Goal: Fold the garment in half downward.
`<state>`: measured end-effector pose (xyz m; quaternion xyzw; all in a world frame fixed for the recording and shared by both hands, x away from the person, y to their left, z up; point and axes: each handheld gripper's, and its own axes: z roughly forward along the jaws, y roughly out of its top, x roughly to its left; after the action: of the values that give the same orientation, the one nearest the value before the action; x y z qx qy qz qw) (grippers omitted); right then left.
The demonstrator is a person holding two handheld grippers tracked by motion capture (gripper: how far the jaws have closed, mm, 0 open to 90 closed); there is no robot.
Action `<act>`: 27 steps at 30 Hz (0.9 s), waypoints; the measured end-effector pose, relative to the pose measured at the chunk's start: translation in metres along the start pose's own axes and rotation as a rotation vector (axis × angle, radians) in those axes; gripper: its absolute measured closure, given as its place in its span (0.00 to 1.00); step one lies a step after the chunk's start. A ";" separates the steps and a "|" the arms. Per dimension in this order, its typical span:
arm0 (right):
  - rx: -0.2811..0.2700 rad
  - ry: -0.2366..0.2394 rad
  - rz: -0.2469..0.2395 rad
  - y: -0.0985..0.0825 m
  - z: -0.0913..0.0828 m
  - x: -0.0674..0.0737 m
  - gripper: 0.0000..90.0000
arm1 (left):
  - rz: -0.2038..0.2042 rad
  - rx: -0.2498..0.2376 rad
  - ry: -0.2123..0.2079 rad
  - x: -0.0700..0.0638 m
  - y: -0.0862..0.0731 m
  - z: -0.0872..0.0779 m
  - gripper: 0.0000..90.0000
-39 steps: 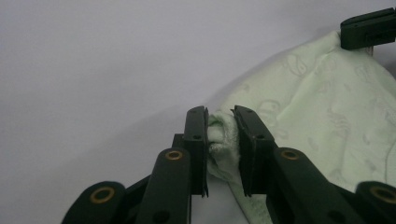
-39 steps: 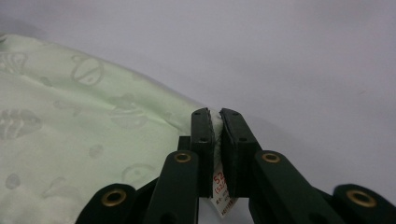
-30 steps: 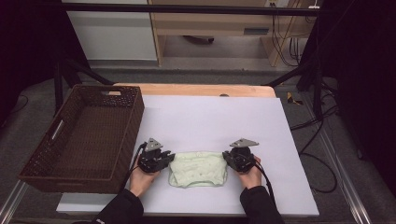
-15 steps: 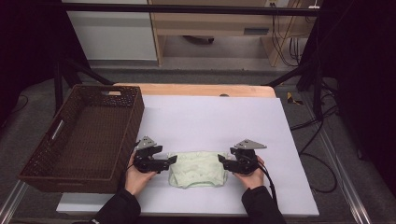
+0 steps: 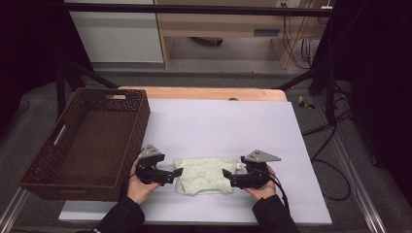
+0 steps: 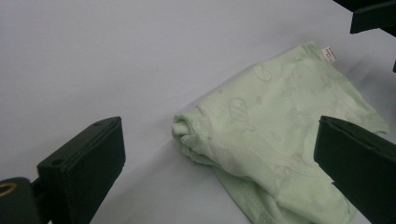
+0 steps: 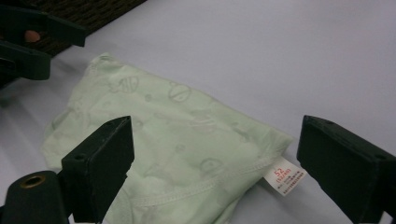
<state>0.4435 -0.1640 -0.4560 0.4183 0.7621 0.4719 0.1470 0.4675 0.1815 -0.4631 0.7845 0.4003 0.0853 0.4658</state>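
White sheeting covers the table (image 5: 218,121), and near its front edge lies a folded pale green garment (image 5: 204,175), flat between both grippers. A second ago each gripper pinched an end; now the left gripper (image 5: 176,173) and right gripper (image 5: 226,174) have just been opening, jaws wide apart, cloth released. Its white tag (image 7: 285,176) reads "52" in red. Farther left stands a wicker basket (image 5: 73,145).

This is looking like a lab or test room set up for recording. A bench (image 5: 252,121) with a plain white cover is standing inside a black metal frame (image 5: 194,8), loose cables (image 5: 296,43) are hanging behind it, and dark curtains (image 5: 384,73) are closing the sides.
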 end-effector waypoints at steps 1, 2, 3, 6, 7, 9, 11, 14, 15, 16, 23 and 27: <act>0.001 0.002 -0.001 0.000 0.000 0.001 0.10 | 0.001 0.000 -0.002 0.000 0.000 0.000 0.02; 0.000 0.004 -0.003 0.000 0.000 0.002 0.10 | 0.000 -0.001 -0.005 0.000 0.000 0.000 0.02; 0.000 0.008 -0.009 0.001 -0.001 0.004 0.10 | 0.000 -0.002 -0.006 0.000 0.001 0.000 0.02; -0.004 0.014 -0.013 0.002 -0.001 0.008 0.08 | 0.000 -0.005 -0.006 0.000 0.001 0.001 0.01; -0.004 0.019 -0.015 0.002 -0.001 0.009 0.08 | 0.001 -0.007 -0.007 0.001 0.002 0.001 0.01; -0.003 0.024 -0.018 0.002 -0.001 0.013 0.08 | 0.003 -0.011 -0.007 0.001 0.002 0.002 0.01; -0.003 0.033 -0.022 0.002 -0.001 0.016 0.07 | 0.006 -0.014 -0.008 0.001 0.003 0.004 0.01; 0.004 0.047 -0.030 0.003 0.001 0.022 0.07 | 0.019 -0.010 -0.001 0.001 0.003 0.007 0.01; 0.006 0.051 -0.033 0.003 0.001 0.023 0.07 | 0.021 -0.005 0.002 0.001 0.003 0.008 0.01; 0.009 0.054 -0.034 0.003 0.002 0.025 0.07 | 0.025 -0.006 0.007 0.001 0.003 0.009 0.01; 0.027 0.062 -0.043 0.003 0.005 0.032 0.06 | 0.039 -0.012 0.009 0.002 0.003 0.013 0.01; 0.031 0.070 -0.052 0.002 0.007 0.036 0.06 | 0.040 -0.005 0.011 0.003 0.004 0.017 0.03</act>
<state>0.4274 -0.1318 -0.4515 0.3836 0.7845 0.4706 0.1261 0.4799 0.1714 -0.4700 0.7908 0.3867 0.1001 0.4637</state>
